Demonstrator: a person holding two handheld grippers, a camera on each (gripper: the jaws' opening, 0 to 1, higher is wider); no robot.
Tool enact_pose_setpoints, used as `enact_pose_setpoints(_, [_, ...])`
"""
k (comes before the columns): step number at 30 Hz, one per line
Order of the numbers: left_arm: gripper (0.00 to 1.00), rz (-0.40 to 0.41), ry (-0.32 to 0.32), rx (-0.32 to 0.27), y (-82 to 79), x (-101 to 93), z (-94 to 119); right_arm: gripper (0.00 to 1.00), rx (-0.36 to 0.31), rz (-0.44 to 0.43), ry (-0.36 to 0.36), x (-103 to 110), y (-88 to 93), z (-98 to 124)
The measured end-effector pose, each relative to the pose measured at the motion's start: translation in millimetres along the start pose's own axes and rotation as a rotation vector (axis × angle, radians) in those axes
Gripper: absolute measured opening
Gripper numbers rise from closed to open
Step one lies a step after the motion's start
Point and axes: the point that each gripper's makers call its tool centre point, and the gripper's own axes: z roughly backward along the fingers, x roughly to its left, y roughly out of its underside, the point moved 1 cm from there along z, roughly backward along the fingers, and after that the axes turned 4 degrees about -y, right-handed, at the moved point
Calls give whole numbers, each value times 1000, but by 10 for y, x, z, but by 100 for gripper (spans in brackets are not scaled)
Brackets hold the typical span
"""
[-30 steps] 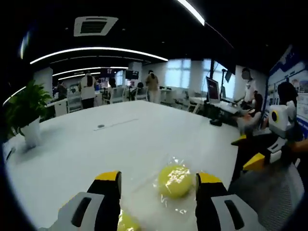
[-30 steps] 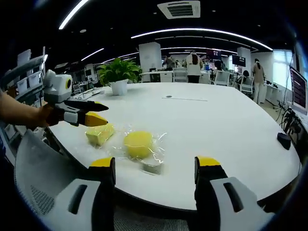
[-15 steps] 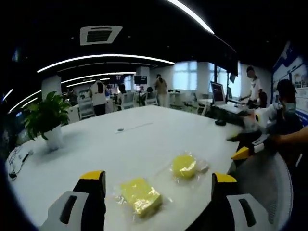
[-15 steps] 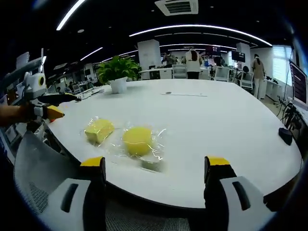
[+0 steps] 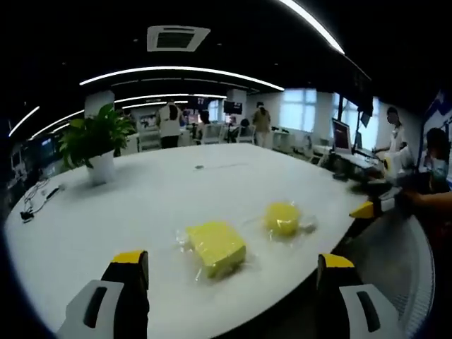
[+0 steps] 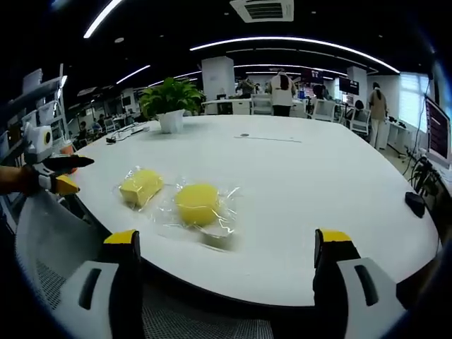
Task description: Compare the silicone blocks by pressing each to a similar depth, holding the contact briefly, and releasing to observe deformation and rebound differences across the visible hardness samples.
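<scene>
Two yellow silicone blocks in clear wrap lie near the edge of a white table (image 5: 141,205). The square block (image 5: 215,248) (image 6: 140,186) is nearer my left gripper (image 5: 229,272). The round block (image 5: 282,217) (image 6: 198,203) lies beside it. A small greyish sample (image 6: 217,236) sits in the wrap by the round block. My left gripper is open, held back from the table edge, nothing between its jaws. My right gripper (image 6: 229,247) is open too, off the table's edge, facing the blocks. Each gripper appears in the other's view, the left gripper (image 6: 53,176) at left, the right gripper (image 5: 381,205) at right.
A potted plant (image 5: 95,145) (image 6: 169,106) stands far back on the table. A small dark disc (image 6: 244,135) lies mid-table, a black mouse-like object (image 6: 414,203) near the right edge. Mesh chair backs (image 6: 49,261) stand below the table edge. People and desks fill the office behind.
My left gripper has pulled back from the blocks and off the table; its jaws stand wider. The right gripper's jaws have spread wider too. The blocks lie still.
</scene>
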Motion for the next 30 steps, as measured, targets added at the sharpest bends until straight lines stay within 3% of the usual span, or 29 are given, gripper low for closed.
enact_pose_setpoints(9, [100,75,-51,-11,106,47,-20,96,7,-13,3,-35,46,-7])
enact_pose_setpoints(13, [100,26,-77,4,139,65,-30,96,-8,-33,7,-64,41,-2])
enact_pose_setpoints(30, [100,46,-103,17,156,142,-44,96,18,-13,-2,-53,81,-33])
